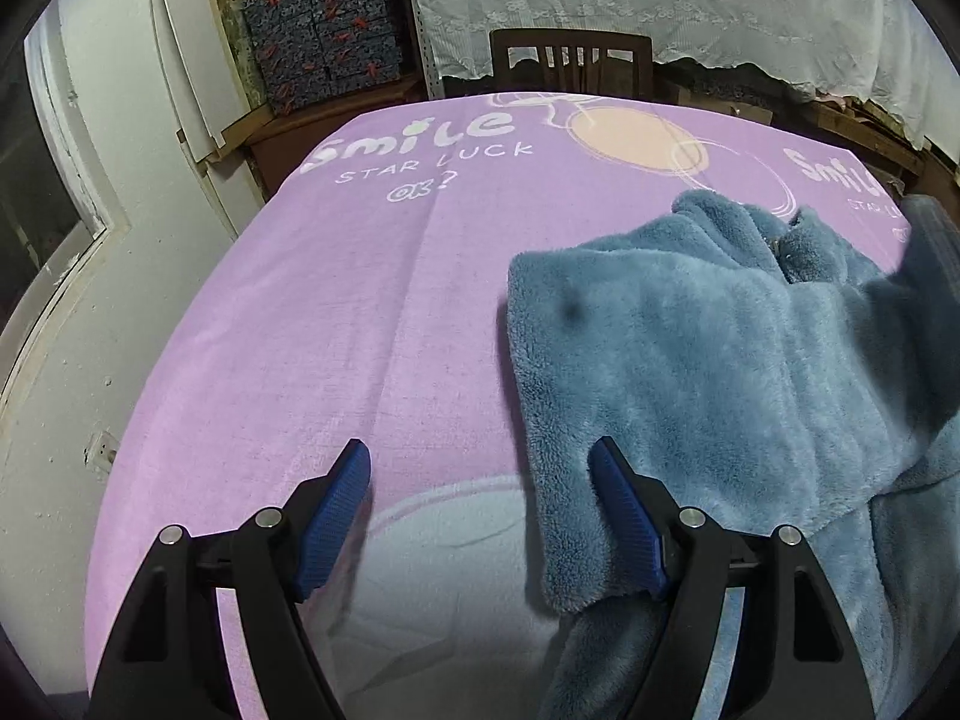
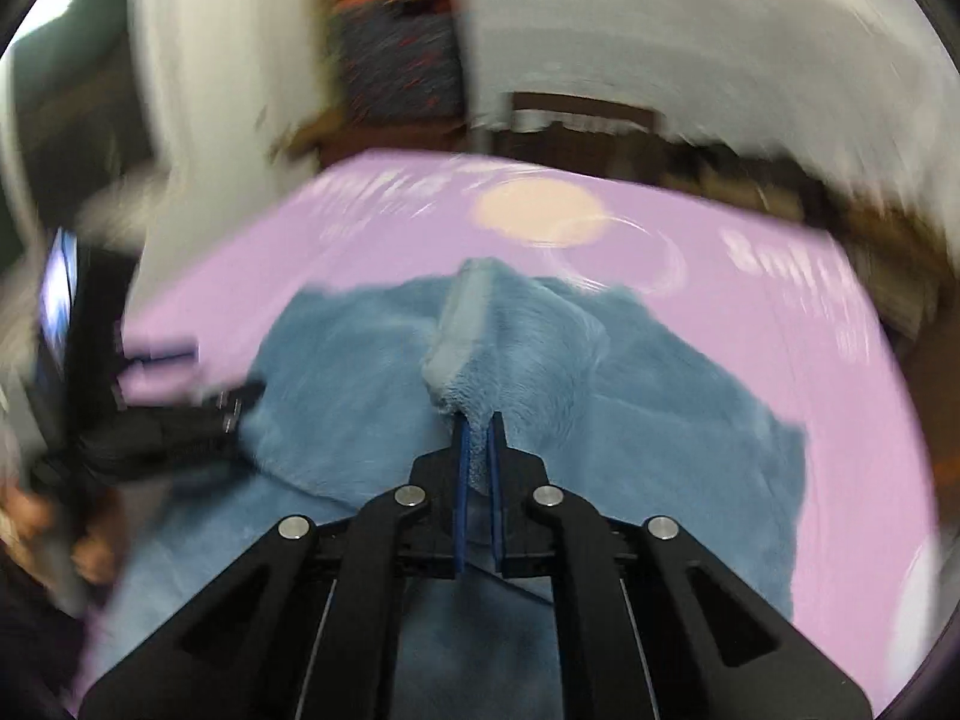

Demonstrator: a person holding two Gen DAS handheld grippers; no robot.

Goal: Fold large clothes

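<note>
Over the purple cloth (image 1: pixel 372 300), right gripper (image 2: pixel 478 450) jaws pinch the blue fleece garment (image 2: pixel 372 372); left gripper (image 1: pixel 480 480) jaws spread.

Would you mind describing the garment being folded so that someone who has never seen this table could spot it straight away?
Start from the purple cloth printed with "Smile" that covers the whole table. On its right side lies the blue fleece garment, thick, fuzzy and partly folded over itself. It is the only loose item on the cloth, plush where the cloth is flat, and the right gripper is shut on a ridge of it.
</note>
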